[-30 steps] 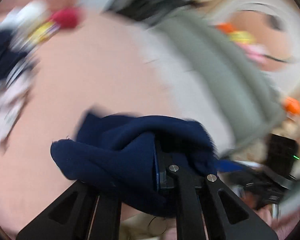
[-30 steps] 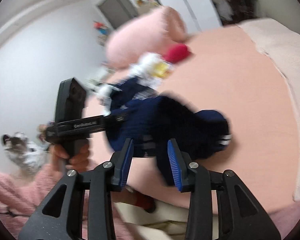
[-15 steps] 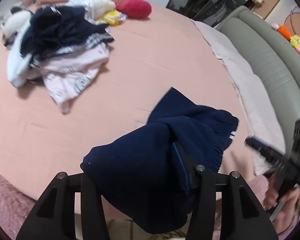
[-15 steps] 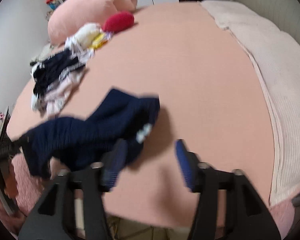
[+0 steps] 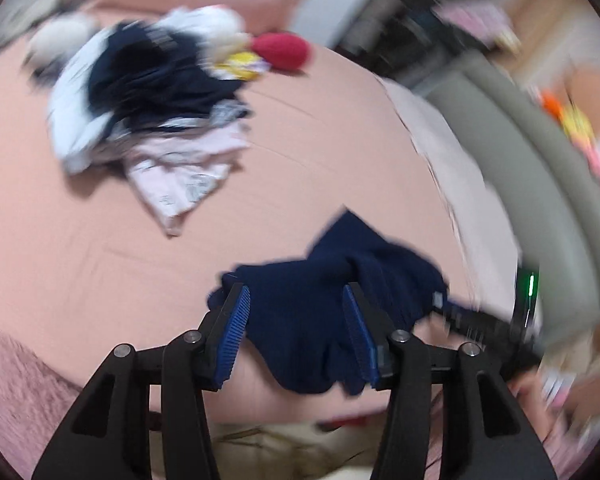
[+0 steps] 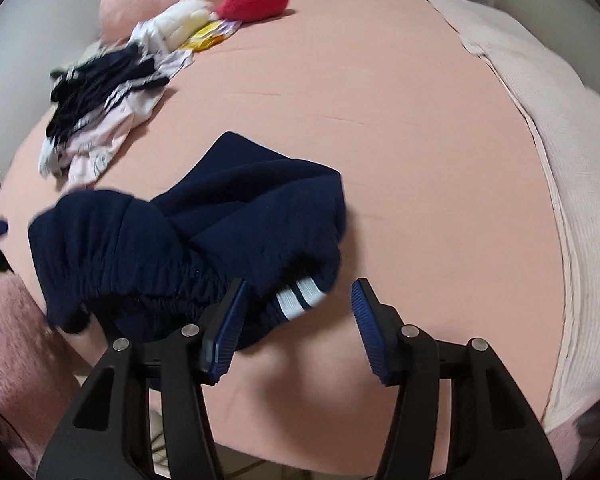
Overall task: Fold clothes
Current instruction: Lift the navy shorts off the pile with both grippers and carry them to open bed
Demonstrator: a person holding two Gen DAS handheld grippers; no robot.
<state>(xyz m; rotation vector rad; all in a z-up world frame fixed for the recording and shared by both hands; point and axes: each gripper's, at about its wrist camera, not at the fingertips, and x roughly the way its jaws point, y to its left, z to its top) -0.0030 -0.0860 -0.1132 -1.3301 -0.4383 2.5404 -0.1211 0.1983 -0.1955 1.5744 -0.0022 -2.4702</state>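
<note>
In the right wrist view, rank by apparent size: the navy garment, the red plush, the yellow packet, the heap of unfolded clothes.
Largest to smallest, as they appear:
1. navy garment, though it lies nearest the camera
2. heap of unfolded clothes
3. red plush
4. yellow packet
The fisheye shrinks the far things, so true sizes stay unsure.

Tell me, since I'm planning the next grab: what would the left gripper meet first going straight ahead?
Likely the navy garment, lying between the open left gripper's fingers; depth is unclear.

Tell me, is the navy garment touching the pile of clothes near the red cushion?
Apart. The right wrist view shows bare pink sheet between the navy garment and the pile of clothes.
</note>
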